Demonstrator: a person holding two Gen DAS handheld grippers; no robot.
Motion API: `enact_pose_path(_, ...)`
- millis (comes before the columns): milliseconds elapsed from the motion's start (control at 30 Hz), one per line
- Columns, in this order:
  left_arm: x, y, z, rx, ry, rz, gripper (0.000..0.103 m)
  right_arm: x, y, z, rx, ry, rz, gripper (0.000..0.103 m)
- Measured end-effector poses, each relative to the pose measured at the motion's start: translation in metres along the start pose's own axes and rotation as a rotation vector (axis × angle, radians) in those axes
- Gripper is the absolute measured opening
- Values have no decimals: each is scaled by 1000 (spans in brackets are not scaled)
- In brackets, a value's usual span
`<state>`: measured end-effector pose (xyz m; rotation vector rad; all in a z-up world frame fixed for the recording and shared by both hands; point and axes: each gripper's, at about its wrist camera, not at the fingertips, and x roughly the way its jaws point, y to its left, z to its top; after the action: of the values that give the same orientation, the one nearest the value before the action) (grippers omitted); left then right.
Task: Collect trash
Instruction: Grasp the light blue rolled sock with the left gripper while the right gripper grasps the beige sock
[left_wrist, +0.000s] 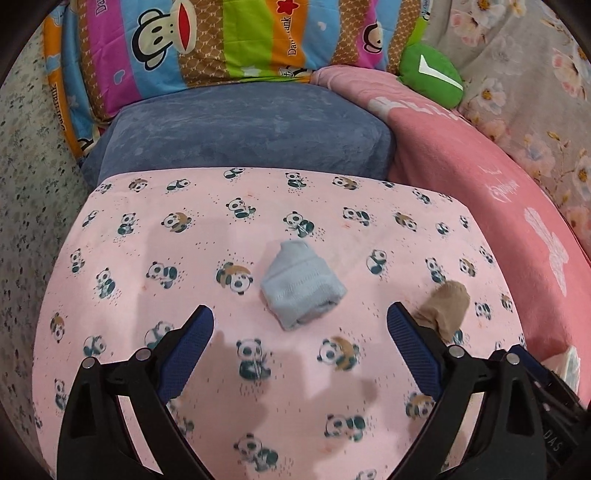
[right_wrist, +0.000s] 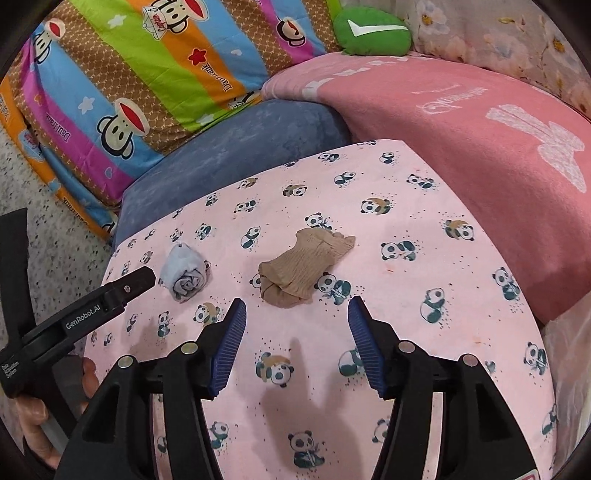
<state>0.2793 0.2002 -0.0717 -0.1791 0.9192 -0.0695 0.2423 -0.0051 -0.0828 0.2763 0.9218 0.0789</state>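
Both grippers' fingers spread, empty, short of blue sock (left_wrist: 303, 282) and tan sock (right_wrist: 304, 271).

A panda-print pink cloth (left_wrist: 147, 229) covers the surface; beyond it lies a blue cushion (left_wrist: 243, 129), then a striped monkey-print quilt (left_wrist: 229, 40). Speckled floor (right_wrist: 48, 236) lies left.

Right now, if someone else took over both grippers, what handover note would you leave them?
Left gripper: open, empty, aimed at the rolled light blue sock just ahead.
Right gripper: open, empty, facing the rolled beige sock.
Both items lie apart on the pink panda cloth, blue left of beige.
Done: nothing picked up yet.
Left: grasp each item and take it away; no bin is visible.
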Motion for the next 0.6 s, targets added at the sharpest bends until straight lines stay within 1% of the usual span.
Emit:
enact_pose_path(167, 26, 2, 11, -30, 33, -14, 91, 34, 3, 10, 17, 22, -12, 58)
enact_pose_path(333, 47, 2, 13, -42, 61, -32, 90, 65, 2, 18, 44, 47, -19, 58)
enact_pose_path(367, 50, 3, 13, -46, 66, -39, 89, 68, 1, 19, 47, 50, -19, 58)
enact_pose_path(433, 54, 2, 12, -48, 77, -55, 82, 79, 1, 20, 54, 60, -18, 58)
enact_pose_path(467, 57, 1, 12, -44, 86, -65, 73, 81, -1, 21, 56, 63, -17, 58)
enact_pose_path(500, 59, 1, 11, -38, 98, -73, 62, 85, -1, 20, 58, 66, -15, 58)
enact_pose_path(567, 62, 1, 10, -34, 120, -93, 56, 92, -1, 19, 54, 75, -9, 58)
enact_pose_path(600, 62, 2, 9, -36, 118, -90, 52, 94, -3, 20, 50, 80, -5, 54)
